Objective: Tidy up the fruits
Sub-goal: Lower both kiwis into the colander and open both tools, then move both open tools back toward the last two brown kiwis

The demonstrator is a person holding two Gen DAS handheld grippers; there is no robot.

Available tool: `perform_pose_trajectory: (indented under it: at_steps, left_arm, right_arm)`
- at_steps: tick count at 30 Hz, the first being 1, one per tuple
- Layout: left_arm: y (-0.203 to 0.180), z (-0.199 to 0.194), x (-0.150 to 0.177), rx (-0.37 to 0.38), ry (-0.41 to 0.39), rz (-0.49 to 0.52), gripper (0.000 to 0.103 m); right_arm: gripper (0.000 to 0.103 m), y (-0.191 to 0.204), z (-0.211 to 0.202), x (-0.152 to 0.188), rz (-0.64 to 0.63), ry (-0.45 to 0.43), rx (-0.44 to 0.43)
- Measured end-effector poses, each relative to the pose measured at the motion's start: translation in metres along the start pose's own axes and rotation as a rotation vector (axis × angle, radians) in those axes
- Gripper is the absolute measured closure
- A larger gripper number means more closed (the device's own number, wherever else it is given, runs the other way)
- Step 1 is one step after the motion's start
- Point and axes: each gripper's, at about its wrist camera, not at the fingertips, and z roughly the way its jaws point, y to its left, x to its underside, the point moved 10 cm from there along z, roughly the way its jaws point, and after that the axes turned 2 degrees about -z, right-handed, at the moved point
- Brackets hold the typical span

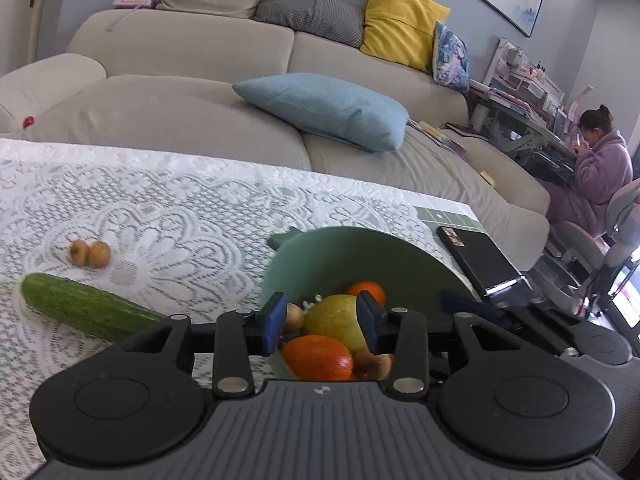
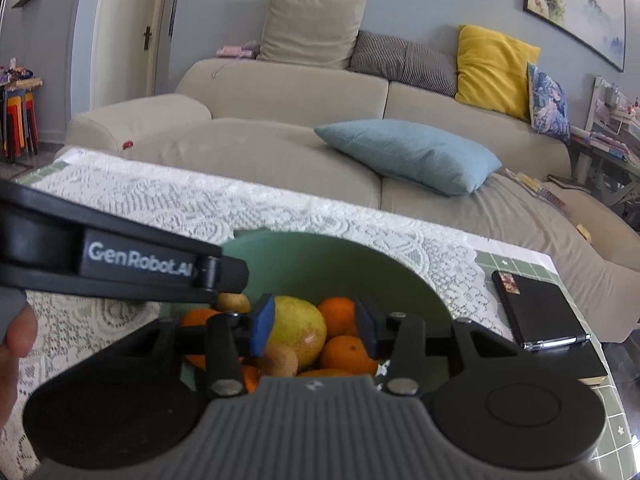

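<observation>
A green bowl point(image 1: 360, 256) point(image 2: 320, 264) stands on the lace-covered table and holds a yellow-green pear point(image 1: 334, 318) point(image 2: 298, 330), oranges point(image 1: 368, 290) point(image 2: 340, 312) and small brown fruits point(image 1: 374, 366) point(image 2: 278, 360). My left gripper point(image 1: 323, 322) hangs over the bowl's near rim, open, with the pear seen in the gap below its blue pads. My right gripper point(image 2: 314, 330) is also open over the bowl. The left gripper's black body point(image 2: 132, 268) crosses the right wrist view. A cucumber point(image 1: 88, 312) and two small brown fruits point(image 1: 90, 253) lie on the cloth to the left.
A black flat case point(image 1: 484, 260) point(image 2: 544, 312) lies right of the bowl near the table's edge. A beige sofa point(image 1: 180, 100) with a blue cushion point(image 1: 324, 108) runs behind the table. A person point(image 1: 600, 168) sits at a desk far right. A thumb point(image 2: 20, 332) shows at the left.
</observation>
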Motion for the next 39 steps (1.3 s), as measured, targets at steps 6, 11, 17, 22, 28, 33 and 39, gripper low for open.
perform_pose_trajectory:
  at_steps: [6, 11, 17, 22, 28, 33, 39]
  left_arm:
    - [0.018, -0.014, -0.007, -0.054, -0.033, 0.007, 0.053]
    - [0.036, -0.025, -0.015, -0.098, -0.064, 0.01, 0.048]
    - [0.061, -0.033, -0.019, -0.125, -0.069, -0.008, 0.043]
    - [0.084, -0.04, -0.023, -0.154, -0.077, -0.016, 0.04]
    - [0.114, -0.043, -0.028, -0.176, -0.07, -0.041, 0.039]
    - [0.136, -0.046, -0.033, -0.194, -0.068, -0.037, 0.039]
    - [0.161, -0.045, -0.035, -0.196, -0.04, -0.039, 0.039]
  right_arm:
    - [0.028, 0.012, -0.009, -0.01, 0.018, -0.067, -0.024]
    - [0.017, 0.03, -0.011, -0.019, 0.052, -0.092, -0.094]
    - [0.012, 0.061, -0.006, -0.025, 0.033, -0.08, -0.18]
    - [0.011, 0.081, 0.0, -0.031, 0.024, -0.066, -0.222]
    - [0.011, 0.106, 0.009, -0.039, 0.001, -0.055, -0.265]
    - [0.011, 0.123, 0.016, -0.047, -0.02, -0.055, -0.284]
    - [0.011, 0.141, 0.026, -0.057, 0.015, -0.038, -0.337]
